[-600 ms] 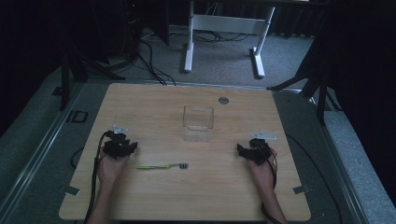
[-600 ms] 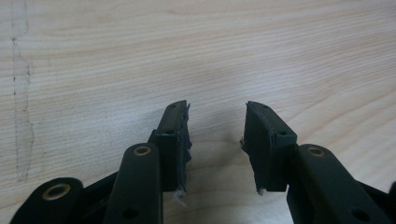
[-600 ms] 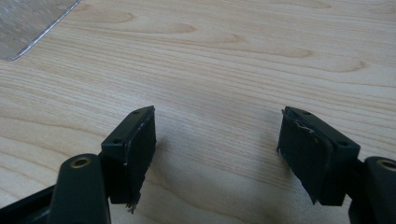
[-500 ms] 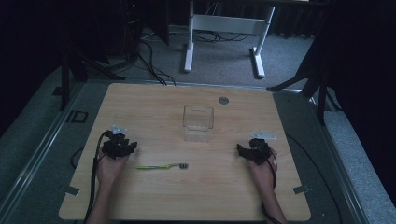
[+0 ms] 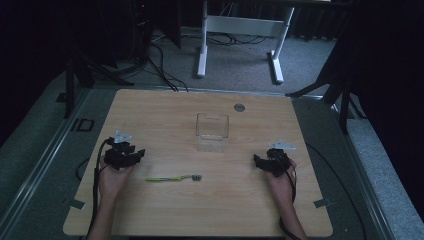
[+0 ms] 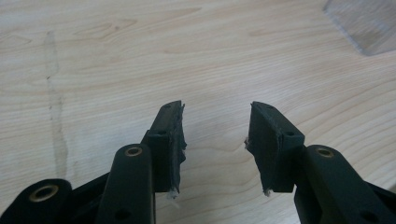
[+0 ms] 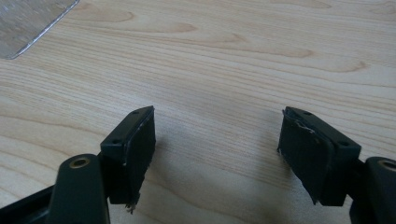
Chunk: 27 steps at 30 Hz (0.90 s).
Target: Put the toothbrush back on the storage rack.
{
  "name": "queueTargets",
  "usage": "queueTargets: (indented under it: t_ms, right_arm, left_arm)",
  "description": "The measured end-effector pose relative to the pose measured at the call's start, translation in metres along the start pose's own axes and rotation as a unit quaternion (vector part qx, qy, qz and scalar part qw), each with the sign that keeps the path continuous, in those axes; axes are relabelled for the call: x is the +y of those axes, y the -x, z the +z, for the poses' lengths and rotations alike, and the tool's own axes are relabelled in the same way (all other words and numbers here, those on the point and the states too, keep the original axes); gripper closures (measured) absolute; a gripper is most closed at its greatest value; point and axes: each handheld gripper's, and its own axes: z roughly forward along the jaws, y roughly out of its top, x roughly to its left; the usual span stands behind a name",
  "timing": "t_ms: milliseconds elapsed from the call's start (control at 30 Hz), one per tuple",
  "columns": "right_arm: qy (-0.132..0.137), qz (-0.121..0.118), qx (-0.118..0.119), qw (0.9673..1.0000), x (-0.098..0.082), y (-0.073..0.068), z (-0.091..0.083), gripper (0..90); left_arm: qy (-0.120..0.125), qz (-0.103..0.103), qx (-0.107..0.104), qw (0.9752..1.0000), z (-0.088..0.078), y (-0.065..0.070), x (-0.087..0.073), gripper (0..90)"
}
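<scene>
Count: one toothbrush (image 5: 172,178), green handle, flat on the counter (image 5: 165,215), between the two hand-held grippers and nearer the left hand-held gripper (image 5: 131,156), just off its jaw side, untouched. One clear box (image 5: 212,131), beyond both, midway. Left hand-held gripper jaws spread, empty; right hand-held gripper (image 5: 261,162) likewise spread, empty. Counter: pale wood grain. Room dim, grey floor (image 5: 240,60), white desk legs (image 5: 202,47) behind

Both hand-held grippers (image 5: 131,157) (image 5: 261,161) agape, empty
</scene>
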Motion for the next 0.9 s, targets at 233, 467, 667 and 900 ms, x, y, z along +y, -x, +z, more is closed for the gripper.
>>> queueTargets:
  t_ms: [233,467,667,900]
  right_arm:
    - [0.0,0.0,0.0,1.0,0.0,0.0,0.0,27.2]
    - [0.0,0.0,0.0,1.0,0.0,0.0,0.0,27.3]
    - [0.0,0.0,0.0,1.0,0.0,0.0,0.0,27.3]
    - [0.0,0.0,0.0,1.0,0.0,0.0,0.0,27.2]
  left_arm:
    - [0.011,0.017,-0.018,0.9996,-0.005,0.006,0.005,54.2]
    - [0.014,0.027,-0.025,0.9992,-0.008,0.01,0.007,54.1]
    - [0.013,0.043,-0.034,0.9984,-0.013,0.014,0.009,54.2]
    - [0.022,0.057,-0.043,0.9972,-0.022,0.017,0.013,54.3]
